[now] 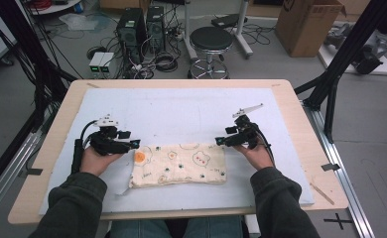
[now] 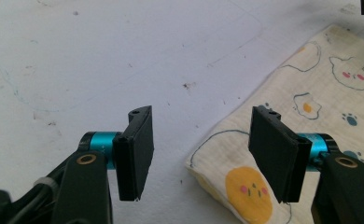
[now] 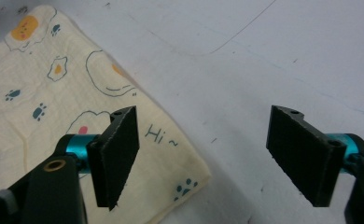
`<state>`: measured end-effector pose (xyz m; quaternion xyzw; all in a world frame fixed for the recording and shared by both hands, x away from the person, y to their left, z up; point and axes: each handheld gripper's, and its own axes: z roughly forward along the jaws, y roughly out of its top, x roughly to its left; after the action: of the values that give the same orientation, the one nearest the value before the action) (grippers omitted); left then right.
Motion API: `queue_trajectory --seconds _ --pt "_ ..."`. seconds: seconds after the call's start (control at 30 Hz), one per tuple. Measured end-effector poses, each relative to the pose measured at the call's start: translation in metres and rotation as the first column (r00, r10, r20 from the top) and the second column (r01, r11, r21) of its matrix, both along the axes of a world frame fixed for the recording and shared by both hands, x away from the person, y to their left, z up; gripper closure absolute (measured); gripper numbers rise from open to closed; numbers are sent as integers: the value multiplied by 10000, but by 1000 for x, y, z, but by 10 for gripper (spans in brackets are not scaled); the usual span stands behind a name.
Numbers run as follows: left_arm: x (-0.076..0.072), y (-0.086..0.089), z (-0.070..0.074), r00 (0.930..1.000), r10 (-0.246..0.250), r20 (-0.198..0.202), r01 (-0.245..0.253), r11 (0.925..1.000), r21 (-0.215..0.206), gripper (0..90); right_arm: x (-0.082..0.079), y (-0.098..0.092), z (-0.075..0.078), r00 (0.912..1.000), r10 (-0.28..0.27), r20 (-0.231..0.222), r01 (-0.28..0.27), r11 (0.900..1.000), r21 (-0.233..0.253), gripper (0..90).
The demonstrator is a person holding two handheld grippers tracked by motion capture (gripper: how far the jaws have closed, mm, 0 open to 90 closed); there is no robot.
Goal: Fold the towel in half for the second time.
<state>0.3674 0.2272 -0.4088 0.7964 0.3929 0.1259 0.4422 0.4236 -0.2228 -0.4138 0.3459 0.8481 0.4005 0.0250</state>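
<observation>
Cloth (image 1: 179, 165), a cream rectangle printed with fried eggs, bears and paw marks, lies folded flat on the near half of the white mat (image 1: 181, 109), just ahead of the person's forearms. At its left end the left gripper (image 1: 132, 145) hovers with its jaws wide apart; in the left gripper view the near left corner of the cloth, with an orange egg yolk on it, sits under the right-hand jaw while the other jaw hangs over bare mat. At the right end the right gripper (image 1: 220, 141) is likewise spread open, and in the right gripper view the corner marked "Hi~" lies below its left-hand jaw. Neither pair of jaws touches the fabric. This looks like the approach before a grasp at both far corners, likely for another fold. The next move calls for lowering each gripper so one jaw slips under the edge, then closing on all layers together. Beyond the mat, the wooden table (image 1: 181, 83) edge and a black stool (image 1: 211, 39) stand farther off.
</observation>
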Motion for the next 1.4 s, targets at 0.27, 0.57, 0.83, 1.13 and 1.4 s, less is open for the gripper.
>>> queue_trajectory --seconds 0.27,0.57,0.83,1.13,1.4 --pt "7 -3 -9 9991 -76 -411 86 9997 237 466 4 2 -6 9993 174 -342 -181 9997 -178 420" --pt "9 -12 -20 9950 -397 -922 457 9969 634 548 4 3 -10 9967 329 -736 -366 9981 -494 589" --pt "8 -13 -24 9923 -632 -1065 719 9942 801 635 2 1 -18 9957 336 -863 -401 9964 -748 683" --pt "6 -17 -28 9911 -754 -1096 871 9905 1066 766 -2 6 -18 9952 644 -741 -724 9911 -1118 830" --pt "3 -18 -26 9905 -833 -1097 961 9884 1176 831 -1 6 -18 9939 644 -895 -732 9924 -990 853"
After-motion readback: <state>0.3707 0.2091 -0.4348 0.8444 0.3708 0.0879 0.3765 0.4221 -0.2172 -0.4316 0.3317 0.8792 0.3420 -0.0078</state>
